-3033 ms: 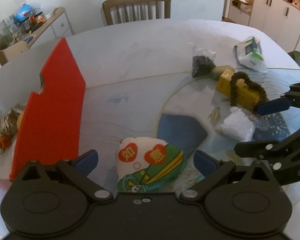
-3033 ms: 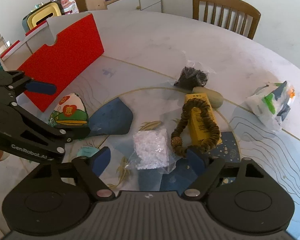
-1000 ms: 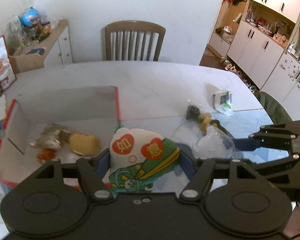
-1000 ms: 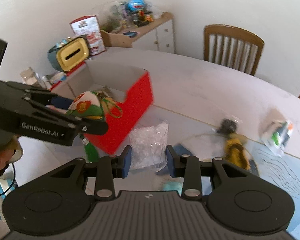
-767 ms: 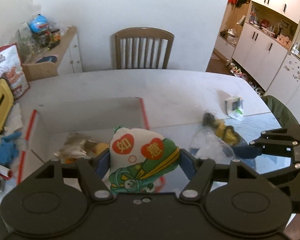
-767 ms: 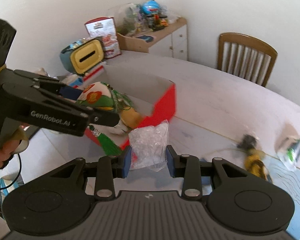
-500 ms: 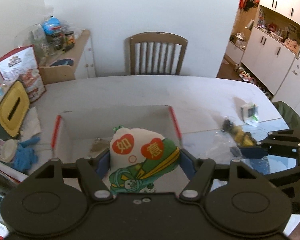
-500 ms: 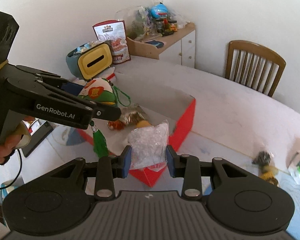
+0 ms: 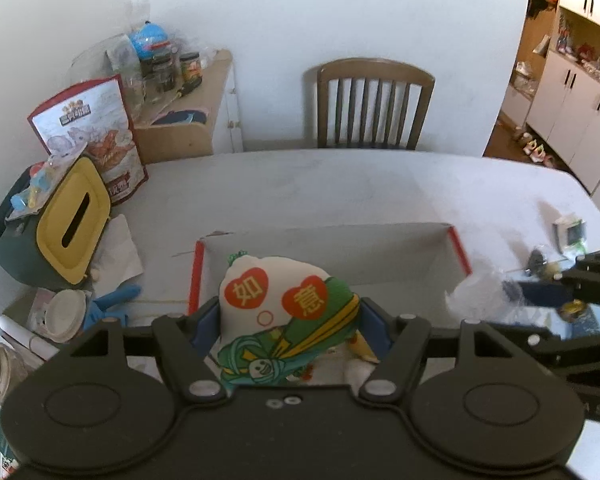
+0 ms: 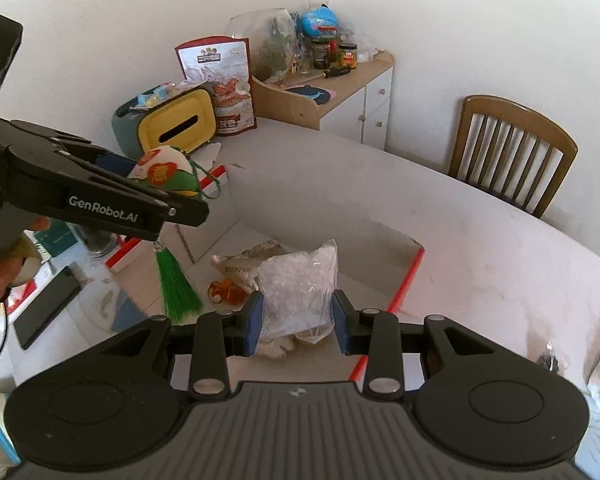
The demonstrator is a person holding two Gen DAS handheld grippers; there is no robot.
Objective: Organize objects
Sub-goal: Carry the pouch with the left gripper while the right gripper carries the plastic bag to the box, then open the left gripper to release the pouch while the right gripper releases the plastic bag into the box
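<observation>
Left gripper (image 9: 286, 322) clamped on embroidered sachet (image 9: 284, 312), green tassel (image 10: 176, 280) dangling, held above red-edged box (image 9: 456, 246) near its left wall. Right gripper (image 10: 298, 322) clamped on clear bag of white granules (image 10: 300, 284), above box's near right corner. Box floor lies straight below both; foil packet (image 10: 244, 260) already inside. Drop looks next.

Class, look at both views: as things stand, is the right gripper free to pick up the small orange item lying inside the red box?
Probably not. The right gripper is shut on the clear bag of white bits, so its fingers are occupied, though the orange item lies uncovered in the open-topped red box.
</observation>
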